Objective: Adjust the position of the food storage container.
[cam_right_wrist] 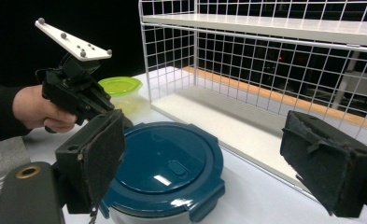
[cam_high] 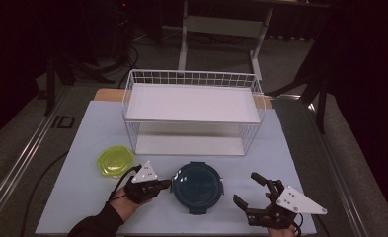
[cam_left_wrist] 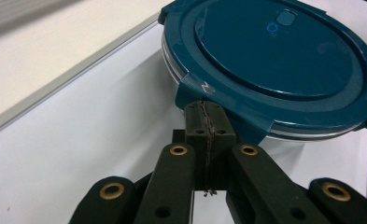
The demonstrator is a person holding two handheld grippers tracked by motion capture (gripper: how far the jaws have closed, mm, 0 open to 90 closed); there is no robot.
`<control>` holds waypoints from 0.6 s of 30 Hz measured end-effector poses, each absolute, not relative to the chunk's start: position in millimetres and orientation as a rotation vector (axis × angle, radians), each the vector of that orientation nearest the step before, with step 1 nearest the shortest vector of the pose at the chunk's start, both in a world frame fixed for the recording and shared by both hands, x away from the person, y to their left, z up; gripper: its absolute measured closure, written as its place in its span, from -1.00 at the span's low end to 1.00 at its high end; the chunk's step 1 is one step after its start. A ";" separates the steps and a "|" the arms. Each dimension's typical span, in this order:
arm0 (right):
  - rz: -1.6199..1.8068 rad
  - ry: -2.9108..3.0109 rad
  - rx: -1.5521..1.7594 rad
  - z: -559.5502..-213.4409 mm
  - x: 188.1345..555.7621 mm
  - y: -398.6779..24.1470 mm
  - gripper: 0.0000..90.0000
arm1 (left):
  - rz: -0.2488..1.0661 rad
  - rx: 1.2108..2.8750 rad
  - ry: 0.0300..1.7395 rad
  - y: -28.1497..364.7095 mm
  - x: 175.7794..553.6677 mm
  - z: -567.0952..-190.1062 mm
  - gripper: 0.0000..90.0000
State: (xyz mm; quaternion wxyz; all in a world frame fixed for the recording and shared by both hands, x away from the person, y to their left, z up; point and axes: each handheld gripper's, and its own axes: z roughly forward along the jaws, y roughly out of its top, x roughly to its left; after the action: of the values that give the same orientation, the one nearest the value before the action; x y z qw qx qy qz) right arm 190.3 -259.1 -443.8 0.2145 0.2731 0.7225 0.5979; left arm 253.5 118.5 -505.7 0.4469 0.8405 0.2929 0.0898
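A round container with a dark teal clip-on lid (cam_high: 197, 186) stands at the front middle of the white mat. My left gripper (cam_high: 168, 184) lies level at its left side, jaws shut, their tips against the lid's side clip (cam_left_wrist: 201, 91); in the left gripper view the pads (cam_left_wrist: 197, 123) press together with nothing seen between them. To the right of the container, my right gripper (cam_high: 246, 187) is open and apart from it. In the right gripper view its two pads (cam_right_wrist: 99, 158) frame the teal lid (cam_right_wrist: 167, 168) from a distance.
A lime-green lidded container (cam_high: 115, 161) sits left of the teal one, behind my left hand. A white wire two-tier shelf (cam_high: 191, 79) stands behind them at the back of the white mat (cam_high: 83, 143). The mat's front edge is close under both hands.
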 end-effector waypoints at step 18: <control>1.656 2.007 0.767 -444.5 191.3 -259.1 -0.70 | 0.214 2.115 0.669 104.6 252.5 -506.1 0.99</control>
State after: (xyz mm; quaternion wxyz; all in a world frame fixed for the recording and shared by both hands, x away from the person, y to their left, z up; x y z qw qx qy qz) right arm 191.3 -259.1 -444.5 0.2130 0.2764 0.7229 0.5964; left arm 252.5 104.6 -506.1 0.4409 0.8517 0.2697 0.0861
